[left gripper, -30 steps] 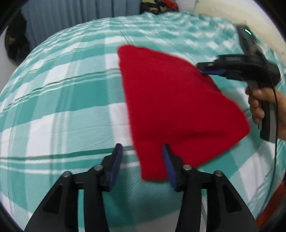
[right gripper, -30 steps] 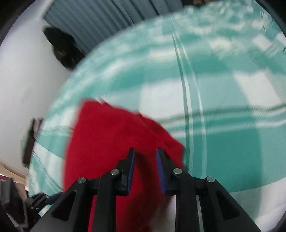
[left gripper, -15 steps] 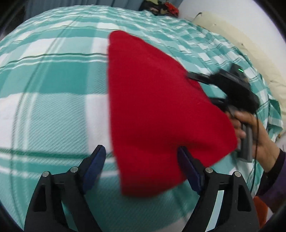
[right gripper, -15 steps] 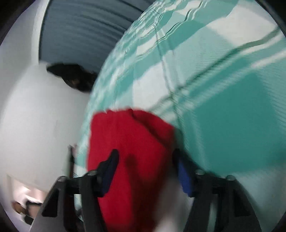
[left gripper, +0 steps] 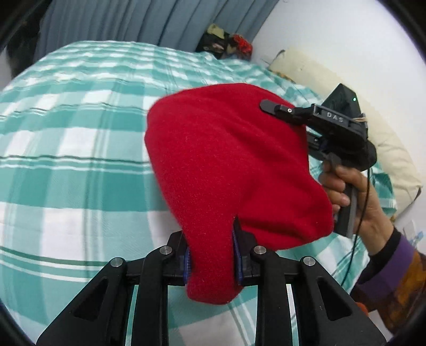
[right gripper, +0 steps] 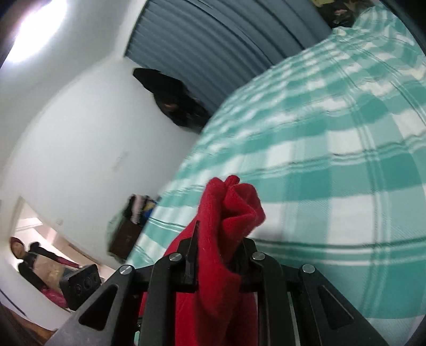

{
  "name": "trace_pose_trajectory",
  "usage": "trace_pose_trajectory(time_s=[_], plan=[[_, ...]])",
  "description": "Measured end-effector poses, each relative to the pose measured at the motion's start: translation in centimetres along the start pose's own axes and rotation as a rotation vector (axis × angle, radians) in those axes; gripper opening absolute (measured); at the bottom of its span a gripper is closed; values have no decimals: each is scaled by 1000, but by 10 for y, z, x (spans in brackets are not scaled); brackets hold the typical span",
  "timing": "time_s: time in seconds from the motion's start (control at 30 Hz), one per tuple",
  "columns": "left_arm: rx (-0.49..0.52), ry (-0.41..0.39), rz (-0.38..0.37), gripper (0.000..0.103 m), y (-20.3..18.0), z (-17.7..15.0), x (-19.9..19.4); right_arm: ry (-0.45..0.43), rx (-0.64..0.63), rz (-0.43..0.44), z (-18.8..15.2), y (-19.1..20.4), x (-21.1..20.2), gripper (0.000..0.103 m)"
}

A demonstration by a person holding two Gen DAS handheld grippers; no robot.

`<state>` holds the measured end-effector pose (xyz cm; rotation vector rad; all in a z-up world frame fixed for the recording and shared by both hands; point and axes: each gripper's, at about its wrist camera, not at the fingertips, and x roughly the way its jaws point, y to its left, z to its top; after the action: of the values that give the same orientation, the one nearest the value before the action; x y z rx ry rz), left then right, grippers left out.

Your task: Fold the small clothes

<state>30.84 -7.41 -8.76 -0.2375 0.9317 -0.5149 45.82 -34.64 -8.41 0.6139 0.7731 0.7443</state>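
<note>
I am looking down on the bed [left gripper: 66,165], which is filling most of both views with its green and white check cover. Behind it a grey-blue curtain [left gripper: 127,21] is hanging along the far side, and a cream pillow [left gripper: 394,165] is lying against the white wall at the right edge.

The red cloth [left gripper: 234,165] is hanging in the air above the cover, stretched between my two tools. My left gripper [left gripper: 211,262] is pinching its near bottom corner, the blue pads pressed in on the fabric from both sides, with a rounded flap drooping below them. My right gripper [right gripper: 218,255] is clamping the far upper edge; in its own view the fabric is bunching up in folds between the narrowed fingers and poking out above them. From the left view I am seeing that tool side on, one black finger [left gripper: 277,110] lying across the red surface, and the hand [left gripper: 343,186] wrapping its grip below.

In the right view a dark shape [right gripper: 173,98] is sitting against the wall beside the curtain; it is too blurred for me to name, possibly hanging clothes.
</note>
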Motion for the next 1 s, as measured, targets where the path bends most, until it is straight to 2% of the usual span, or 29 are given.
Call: trace_pose_trajectory(time_s=[0.03,0.07,0.1,0.13,0.2,0.23,0.27,0.33,0.4,0.47,0.5,0.57,0.67,0.73,0.87,1.0], plan=[[-28,22,16,37,6,2,2,2,6,-19,3,4,3,27],[-48,46,36,62,12,0,7,10,17,-71,3,3,10,35],[-66,69,80,83,21,-4,16,16,25,-154,-1,-2,13,71],[-79,69,168,85,32,-13,24,19,30,-253,-6,-6,16,99],[-76,114,333,79,46,-37,32,20,14,-483,-23,-11,14,100],[-67,137,380,78,50,-54,29,41,-9,-563,-39,-9,9,100],[-52,139,403,78,50,-72,18,45,-24,-600,-54,-6,3,100],[-3,122,461,78,40,-98,-3,14,-64,-621,-103,8,-23,101],[79,95,562,90,22,-124,-34,13,-103,-645,-162,37,-49,101],[134,57,626,100,13,-137,-61,35,-141,-677,-216,72,-72,101],[159,31,655,100,2,-146,-78,43,-168,-697,-240,91,-81,102],[196,32,703,100,-14,-153,-100,47,-194,-723,-280,126,-97,102],[193,3,731,100,-32,-157,-131,72,-189,-740,-319,169,-119,102],[154,-18,737,100,-41,-163,-152,83,-227,-782,-331,199,-134,102],[105,45,587,100,-53,-170,-169,88,-281,-830,-330,240,-145,102],[105,40,559,100,-60,-175,-180,51,-315,-824,-322,270,-146,102]])
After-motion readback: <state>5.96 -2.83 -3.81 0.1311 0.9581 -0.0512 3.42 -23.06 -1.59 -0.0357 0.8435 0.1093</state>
